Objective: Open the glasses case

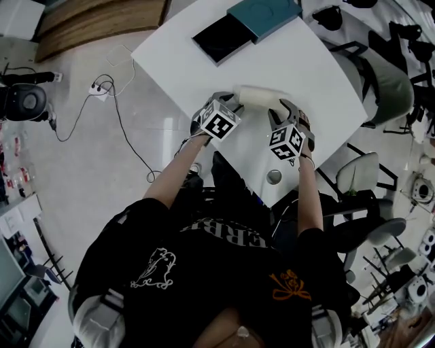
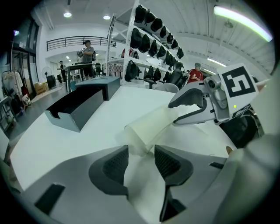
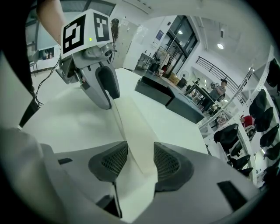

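Observation:
A long cream glasses case (image 1: 262, 95) lies closed on the white table (image 1: 177, 47). My left gripper (image 1: 228, 103) stands at its left end and my right gripper (image 1: 284, 112) at its right end. In the left gripper view the case's near end (image 2: 146, 129) sits just at the tips of the wide-apart pads (image 2: 111, 166), which do not press it; my left gripper (image 2: 141, 159) is open. The right gripper (image 2: 192, 105) shows at the far end. In the right gripper view the case (image 3: 131, 127) runs between the spread jaws of my right gripper (image 3: 140, 162) toward the left gripper (image 3: 103, 87).
A dark open box (image 1: 224, 37) and a teal box (image 1: 265, 13) lie at the table's far side, also seen as the dark box (image 2: 76, 105). A small round object (image 1: 274, 177) sits near the table's front edge. Chairs (image 1: 360, 173) stand right; a cable (image 1: 102, 88) lies on the floor.

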The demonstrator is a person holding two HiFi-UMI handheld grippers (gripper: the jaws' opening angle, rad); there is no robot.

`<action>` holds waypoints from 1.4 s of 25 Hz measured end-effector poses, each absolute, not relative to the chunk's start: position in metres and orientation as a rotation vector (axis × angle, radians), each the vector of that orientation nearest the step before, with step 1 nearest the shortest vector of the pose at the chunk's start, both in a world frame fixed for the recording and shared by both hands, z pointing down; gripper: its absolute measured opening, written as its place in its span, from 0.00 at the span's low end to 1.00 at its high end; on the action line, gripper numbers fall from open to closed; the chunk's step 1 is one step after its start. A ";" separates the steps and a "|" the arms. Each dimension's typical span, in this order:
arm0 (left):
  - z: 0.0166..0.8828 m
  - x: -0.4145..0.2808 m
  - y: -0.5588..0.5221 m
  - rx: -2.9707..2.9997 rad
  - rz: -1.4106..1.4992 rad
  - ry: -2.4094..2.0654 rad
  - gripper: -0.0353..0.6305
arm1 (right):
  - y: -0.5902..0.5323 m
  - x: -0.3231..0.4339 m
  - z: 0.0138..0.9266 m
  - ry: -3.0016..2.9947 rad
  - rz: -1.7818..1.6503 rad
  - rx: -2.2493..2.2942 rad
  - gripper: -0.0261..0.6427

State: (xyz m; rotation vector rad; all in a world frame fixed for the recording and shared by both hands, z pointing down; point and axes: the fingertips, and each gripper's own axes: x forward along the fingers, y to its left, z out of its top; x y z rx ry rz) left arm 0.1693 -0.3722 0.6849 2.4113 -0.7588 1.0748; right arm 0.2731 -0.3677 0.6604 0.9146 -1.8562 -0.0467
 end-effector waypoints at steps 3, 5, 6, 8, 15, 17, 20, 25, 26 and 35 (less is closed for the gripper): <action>0.681 0.172 -0.375 2.440 1.059 -0.751 0.35 | -0.368 0.272 0.661 -1.857 -0.039 0.905 0.34; 0.680 0.176 -0.377 2.446 1.060 -0.742 0.35 | -0.368 0.273 0.661 -1.859 -0.031 0.900 0.34; 0.679 0.177 -0.378 2.447 1.066 -0.734 0.35 | -0.368 0.273 0.660 -1.860 -0.025 0.899 0.33; 0.679 0.178 -0.380 2.460 1.087 -0.718 0.35 | -0.370 0.273 0.657 -1.866 -0.008 0.905 0.33; 0.681 0.180 -0.379 2.485 1.113 -0.685 0.35 | -0.397 0.276 0.628 -1.900 -0.026 1.069 0.19; 0.681 0.180 -0.378 2.479 1.107 -0.683 0.35 | -0.409 0.277 0.623 -1.885 -0.034 1.113 0.19; 0.682 0.179 -0.378 2.471 1.098 -0.680 0.35 | -0.426 0.279 0.621 -1.857 -0.026 1.167 0.19; 0.684 0.178 -0.378 2.467 1.105 -0.667 0.35 | -0.450 0.281 0.625 -1.827 0.000 1.219 0.21; 0.685 0.177 -0.377 2.468 1.114 -0.669 0.35 | -0.454 0.281 0.626 -1.824 0.009 1.227 0.21; 0.687 0.175 -0.375 2.486 1.167 -0.670 0.35 | -0.464 0.283 0.630 -1.811 0.065 1.245 0.22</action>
